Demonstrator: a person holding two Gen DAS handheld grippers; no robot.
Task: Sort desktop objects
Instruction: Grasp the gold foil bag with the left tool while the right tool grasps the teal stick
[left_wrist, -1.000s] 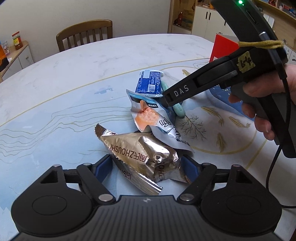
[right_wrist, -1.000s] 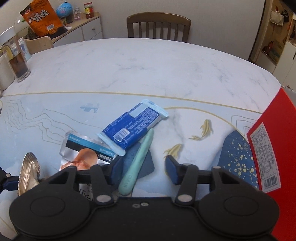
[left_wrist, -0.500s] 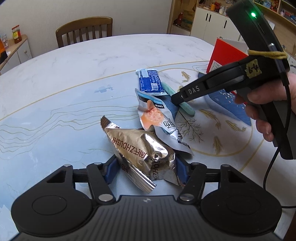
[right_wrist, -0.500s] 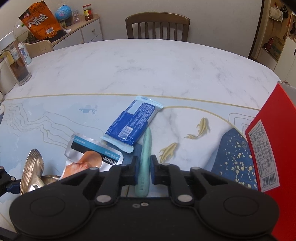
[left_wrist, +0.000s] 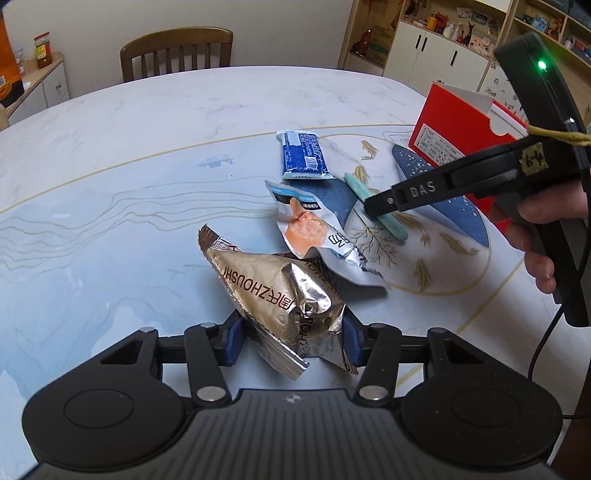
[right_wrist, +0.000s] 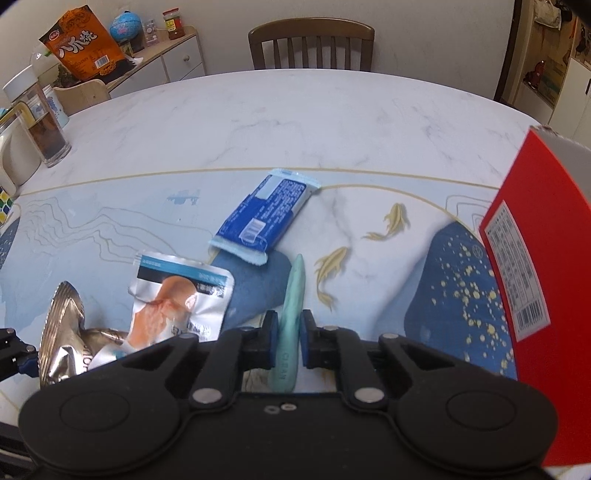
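Observation:
My left gripper (left_wrist: 291, 339) is shut on a crumpled gold foil snack bag (left_wrist: 273, 291), held near the table. My right gripper (right_wrist: 287, 338) is shut on a slim mint-green comb-like stick (right_wrist: 293, 295), which points away over the table; both also show in the left wrist view (left_wrist: 380, 208). A white pouch with an orange picture (left_wrist: 314, 232) lies just behind the gold bag. A blue wrapped bar (left_wrist: 303, 157) lies further back, also in the right wrist view (right_wrist: 267, 219).
An open red box (left_wrist: 458, 125) stands at the right, close to my right gripper, and fills the right edge of the right wrist view (right_wrist: 532, 277). A glass jar (right_wrist: 38, 122) stands at the table's far left. A wooden chair (right_wrist: 310, 44) is behind the table.
My right gripper closed on the mint-green stick and lifted it slightly. My left gripper closed on the gold bag and drew back with it a little.

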